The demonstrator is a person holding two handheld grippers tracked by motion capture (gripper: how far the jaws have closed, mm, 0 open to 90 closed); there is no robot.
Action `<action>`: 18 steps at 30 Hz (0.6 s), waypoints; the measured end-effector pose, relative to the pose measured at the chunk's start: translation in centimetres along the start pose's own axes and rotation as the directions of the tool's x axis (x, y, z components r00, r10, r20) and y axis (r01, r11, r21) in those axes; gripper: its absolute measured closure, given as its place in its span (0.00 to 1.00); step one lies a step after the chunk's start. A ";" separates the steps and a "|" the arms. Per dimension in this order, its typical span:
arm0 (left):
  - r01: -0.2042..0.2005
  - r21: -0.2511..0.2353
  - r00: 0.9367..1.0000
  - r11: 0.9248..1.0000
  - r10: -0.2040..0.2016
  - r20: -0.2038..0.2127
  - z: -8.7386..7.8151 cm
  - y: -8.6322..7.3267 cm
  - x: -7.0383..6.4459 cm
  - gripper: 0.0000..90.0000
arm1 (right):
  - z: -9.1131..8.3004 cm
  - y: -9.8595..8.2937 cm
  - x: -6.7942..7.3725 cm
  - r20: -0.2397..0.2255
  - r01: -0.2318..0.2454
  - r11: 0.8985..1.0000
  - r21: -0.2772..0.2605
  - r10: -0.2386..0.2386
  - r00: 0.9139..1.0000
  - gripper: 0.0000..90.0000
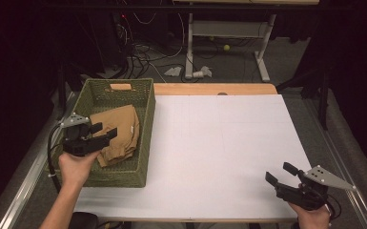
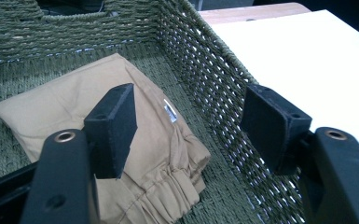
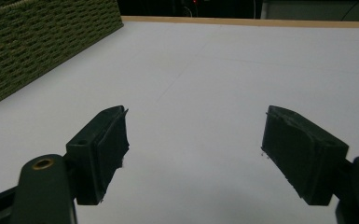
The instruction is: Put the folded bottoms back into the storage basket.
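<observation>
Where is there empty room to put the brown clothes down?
The white tabletop is bare from the green woven basket across to the right gripper. The basket is crowded: the folded tan garment and the left gripper fill it.

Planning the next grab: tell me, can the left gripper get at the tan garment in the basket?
Probably yes: the left gripper hangs open above the tan garment, and the basket has no lid.

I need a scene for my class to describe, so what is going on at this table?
A person holds tongs in each hand. The left tongs hang open over a folded tan garment lying in a green woven basket at the table's left side, not gripping it. The right tongs sit open above the white tabletop near its front right corner, holding nothing.
</observation>
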State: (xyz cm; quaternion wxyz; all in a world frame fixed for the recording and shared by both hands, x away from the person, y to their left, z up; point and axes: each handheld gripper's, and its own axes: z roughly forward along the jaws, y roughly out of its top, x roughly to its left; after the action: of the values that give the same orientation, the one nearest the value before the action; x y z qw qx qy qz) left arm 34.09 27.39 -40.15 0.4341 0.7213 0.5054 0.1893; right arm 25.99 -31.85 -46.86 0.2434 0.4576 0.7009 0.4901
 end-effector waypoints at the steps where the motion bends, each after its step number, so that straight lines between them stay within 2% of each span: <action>1: -0.002 -0.002 1.000 1.000 0.002 0.000 0.0 -0.1 0.0 0.38 | 0.0 0.0 0.0 0.000 -0.001 1.000 0.000 0.001 1.000 0.26; 18: -0.005 -0.021 1.000 1.000 0.006 0.015 -1.1 -1.3 -0.2 0.38 | 0.0 0.0 0.0 0.001 -0.002 1.000 0.000 0.002 1.000 0.26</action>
State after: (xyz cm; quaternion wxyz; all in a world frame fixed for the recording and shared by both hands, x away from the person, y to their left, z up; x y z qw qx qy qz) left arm 32.49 27.78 -40.59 0.4450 0.7195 0.4980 0.1904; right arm 26.00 -31.85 -46.86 0.2432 0.4586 0.7003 0.4900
